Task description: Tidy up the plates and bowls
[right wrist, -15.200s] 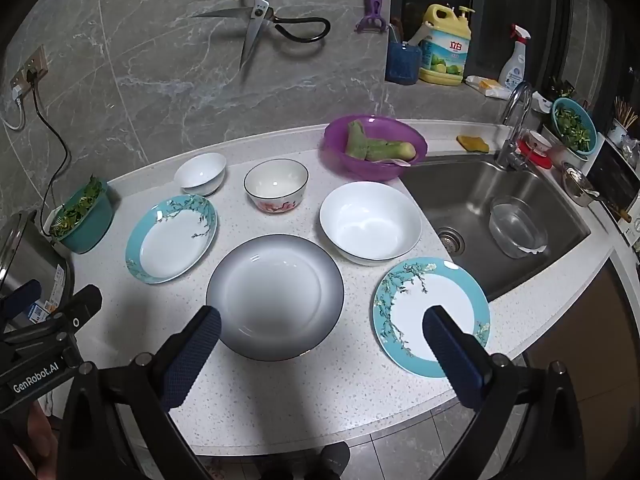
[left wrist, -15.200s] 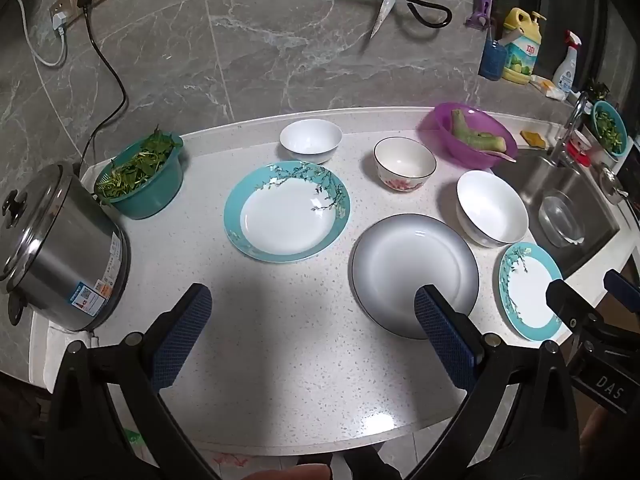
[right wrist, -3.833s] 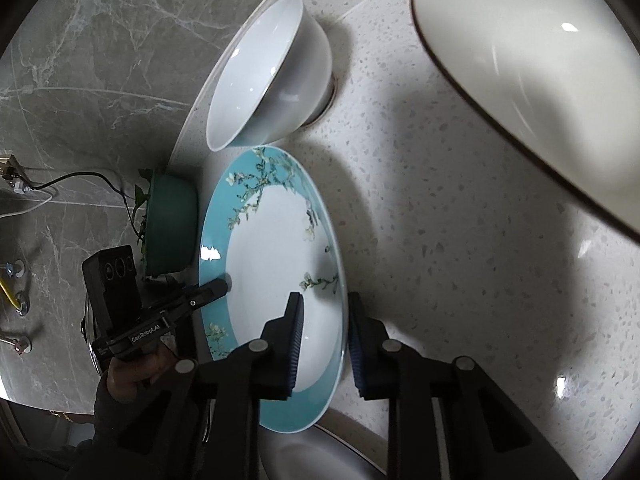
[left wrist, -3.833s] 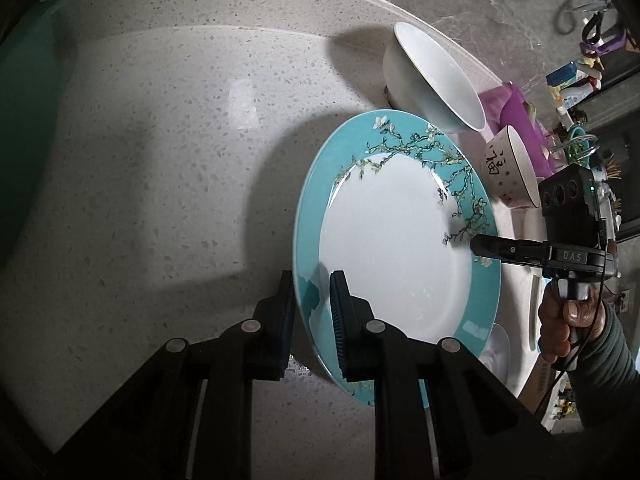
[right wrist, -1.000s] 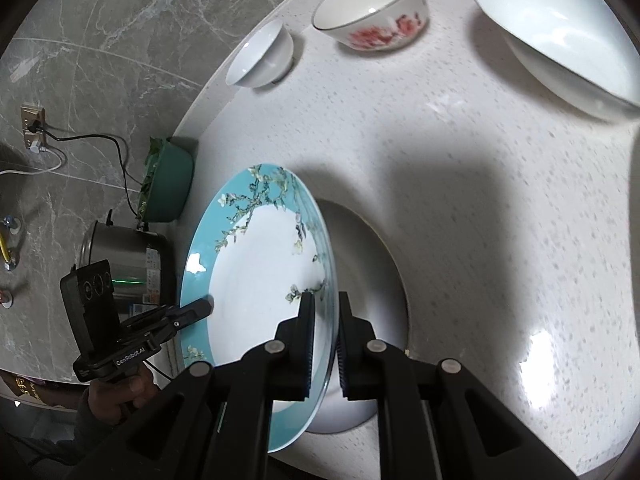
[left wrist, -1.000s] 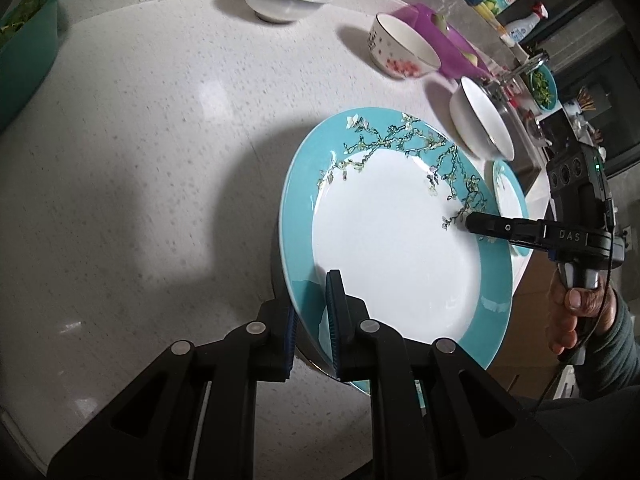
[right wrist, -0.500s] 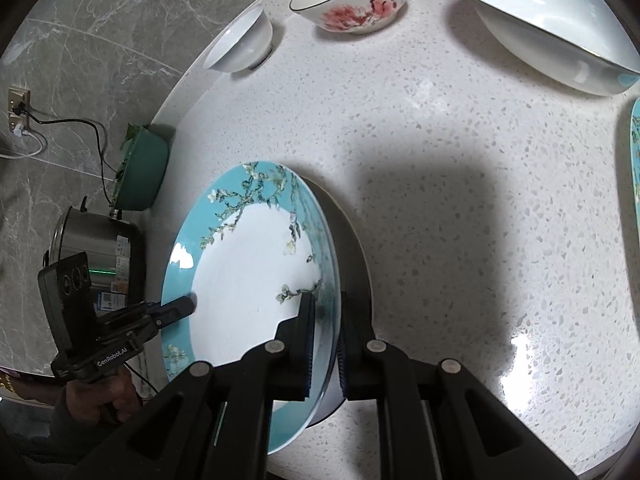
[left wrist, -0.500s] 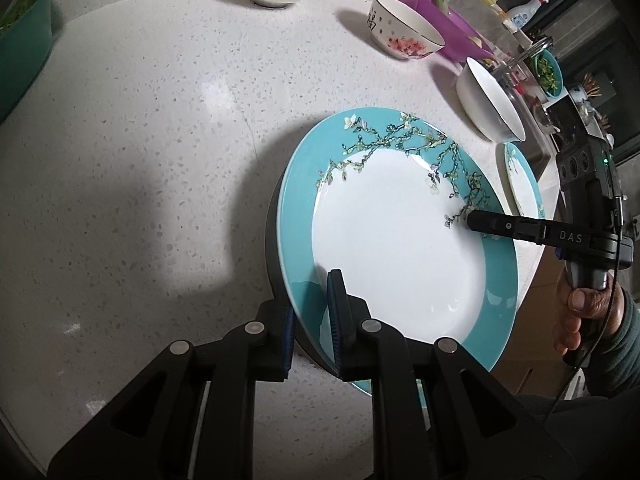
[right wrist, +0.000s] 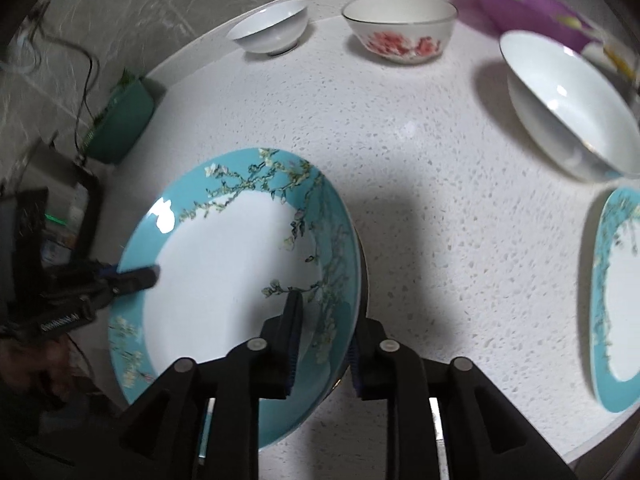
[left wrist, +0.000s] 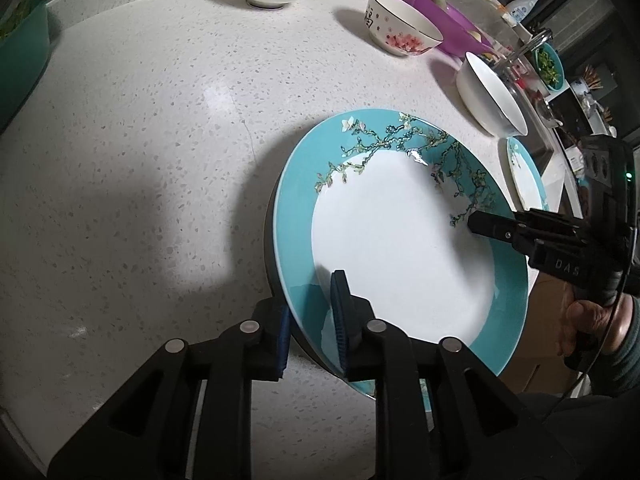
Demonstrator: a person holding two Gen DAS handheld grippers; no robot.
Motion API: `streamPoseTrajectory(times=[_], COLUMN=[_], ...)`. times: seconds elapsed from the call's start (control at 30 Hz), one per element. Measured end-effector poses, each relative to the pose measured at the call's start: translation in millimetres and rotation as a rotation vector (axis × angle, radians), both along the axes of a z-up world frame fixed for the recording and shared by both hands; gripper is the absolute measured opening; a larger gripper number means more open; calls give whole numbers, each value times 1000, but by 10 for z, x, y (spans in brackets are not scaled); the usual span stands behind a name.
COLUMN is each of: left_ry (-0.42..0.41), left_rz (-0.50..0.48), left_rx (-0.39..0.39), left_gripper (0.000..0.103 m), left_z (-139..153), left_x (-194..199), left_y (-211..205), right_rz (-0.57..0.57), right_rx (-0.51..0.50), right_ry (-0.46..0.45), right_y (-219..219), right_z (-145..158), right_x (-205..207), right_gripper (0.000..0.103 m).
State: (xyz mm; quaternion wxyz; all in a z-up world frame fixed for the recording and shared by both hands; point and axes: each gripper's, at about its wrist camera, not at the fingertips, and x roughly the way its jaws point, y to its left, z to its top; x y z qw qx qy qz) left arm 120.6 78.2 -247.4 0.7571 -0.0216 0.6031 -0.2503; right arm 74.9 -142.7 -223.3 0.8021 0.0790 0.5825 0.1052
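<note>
There, the teal floral plate [left wrist: 400, 240] lay on a dark plate whose edge [left wrist: 269, 240] showed beneath it, on the speckled desk [left wrist: 140, 140]. The left hand-held gripper [left wrist: 312, 312] had just been opening; its pads straddled the plate's rim, now loosened. The right hand-held gripper [right wrist: 324, 344] had likewise just been opening, the opposite rim between its parted pads. A white bowl [right wrist: 568, 100] and a second teal plate [right wrist: 620, 288] sat nearby.

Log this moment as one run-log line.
step: large teal plate set on grey plate | left gripper: jaws opening, astride rim | right gripper: jaws opening, astride rim | small teal plate: unstacked
</note>
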Motion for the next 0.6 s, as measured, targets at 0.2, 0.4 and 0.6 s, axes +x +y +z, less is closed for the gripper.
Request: streamPoseTrajectory(times=[0.2,0.4,0.6], left_ry=[-29,-52,-72], left_rz=[-21,-37,-55], left_rx=[38,62,88], left_gripper=[18,18,19], left_z=[0,-2,-4], left_x=[-3,-14,-1], left_y=[-58,-94,-152], right_rz=[29,20,2], right_rx=[-160,-189,-176], right_ry=[-39,-41,-41], right_y=[169,194,200], right_z=[-4,-18,-15], right_x=[-34,-56,-43], right_gripper=[34,36,36])
